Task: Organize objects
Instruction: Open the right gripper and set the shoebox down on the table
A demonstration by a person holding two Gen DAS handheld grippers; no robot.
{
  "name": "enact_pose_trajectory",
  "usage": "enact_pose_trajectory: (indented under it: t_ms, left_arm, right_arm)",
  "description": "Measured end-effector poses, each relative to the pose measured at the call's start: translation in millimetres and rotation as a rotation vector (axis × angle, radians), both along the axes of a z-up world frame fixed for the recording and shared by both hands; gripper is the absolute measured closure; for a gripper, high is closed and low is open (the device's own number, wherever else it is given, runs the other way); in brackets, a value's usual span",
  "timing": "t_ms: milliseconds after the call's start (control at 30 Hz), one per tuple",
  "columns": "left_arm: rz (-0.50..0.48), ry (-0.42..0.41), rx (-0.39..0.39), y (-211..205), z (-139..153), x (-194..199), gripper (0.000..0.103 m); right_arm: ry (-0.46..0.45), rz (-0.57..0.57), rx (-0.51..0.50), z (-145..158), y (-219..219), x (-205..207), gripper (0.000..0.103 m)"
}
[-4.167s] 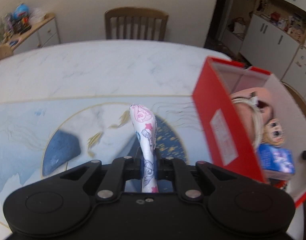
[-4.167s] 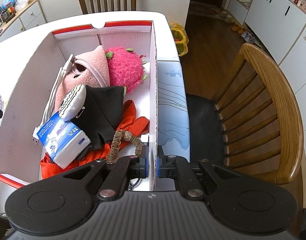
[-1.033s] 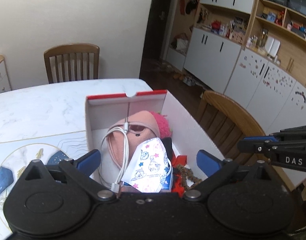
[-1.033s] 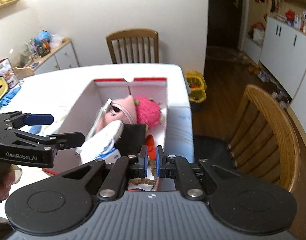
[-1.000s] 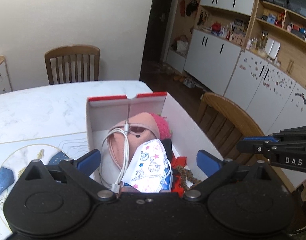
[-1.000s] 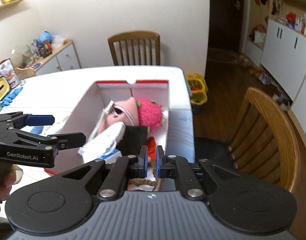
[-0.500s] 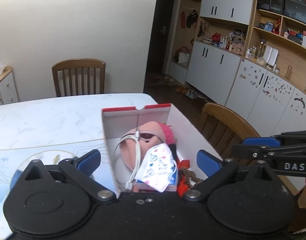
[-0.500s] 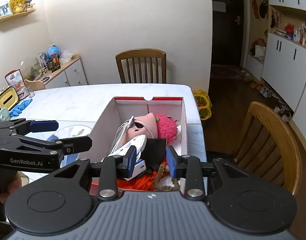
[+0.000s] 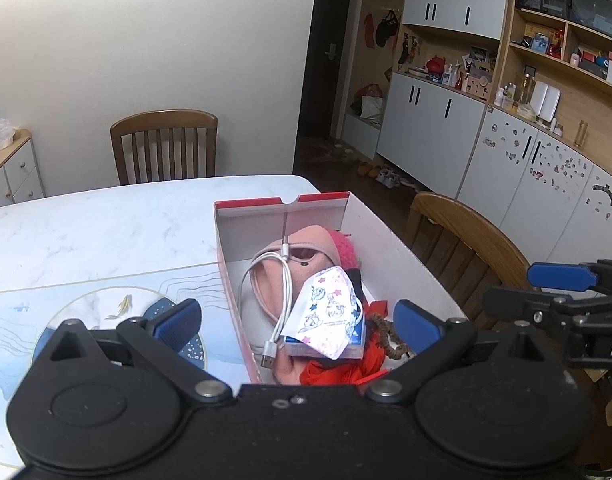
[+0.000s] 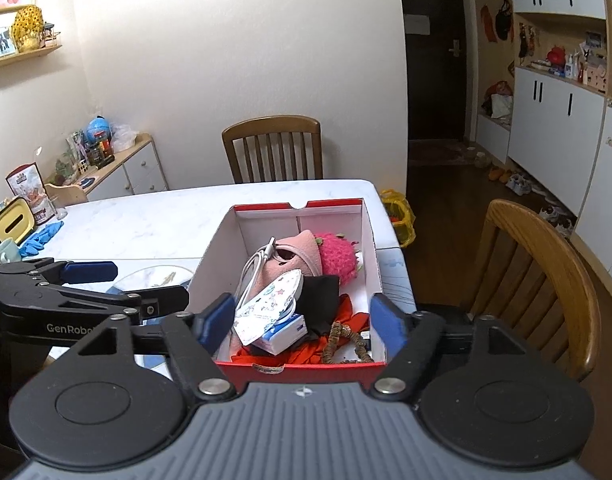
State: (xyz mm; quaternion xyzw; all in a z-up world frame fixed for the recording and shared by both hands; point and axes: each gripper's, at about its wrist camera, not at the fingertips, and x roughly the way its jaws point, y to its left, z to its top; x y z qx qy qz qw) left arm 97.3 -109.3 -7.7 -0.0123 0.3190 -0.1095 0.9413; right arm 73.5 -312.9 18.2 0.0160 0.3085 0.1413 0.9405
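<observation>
A red shoebox [image 10: 302, 367] with white inner walls is seen on the near right part of the marble table [image 10: 154, 220], its near rim partly cut off behind each gripper body. Inside it, a printed face mask [image 9: 328, 312] is laid on top of a blue-and-white tissue pack [image 10: 284, 334], of which only an edge is shown. A white USB cable [image 9: 284, 280] is draped over a pink plush [image 9: 274, 276] toward the far end, with a magenta knitted toy [image 10: 338, 258] just beside it on the right. A black cloth [image 10: 322, 298], a red cloth [image 9: 338, 372] and a braided brown band [image 10: 334, 340] are partly buried nearer the front, so their full shapes cannot be made out. The left gripper [image 9: 298, 318] is held with its jaws spread wide and nothing between the pads; the right gripper [image 10: 302, 318] has just been opening, its jaws now wide apart and empty, the box contents being seen beyond them. Each gripper is cropped at the other view's edge. A wooden chair [image 10: 542, 280] is placed right of the table.
</observation>
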Motion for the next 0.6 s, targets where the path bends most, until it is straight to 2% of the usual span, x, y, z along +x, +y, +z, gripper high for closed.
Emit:
enact_pose_trajectory:
  t_ms: [133, 200, 600]
  left_arm:
    - [-0.012, -0.002, 0.010, 0, -1, -4, 0.001]
    - [-0.018, -0.004, 0.014, -1, 0, -7, 0.001]
    - [-0.037, 0.005, -0.008, 3, -2, -14, 0.001]
  right_arm:
    - [0.008, -0.021, -0.019, -4, 3, -6, 0.024]
    - [0.017, -0.037, -0.020, -5, 3, -5, 0.019]
    - [0.013, -0.070, -0.060, -8, 10, -17, 0.018]
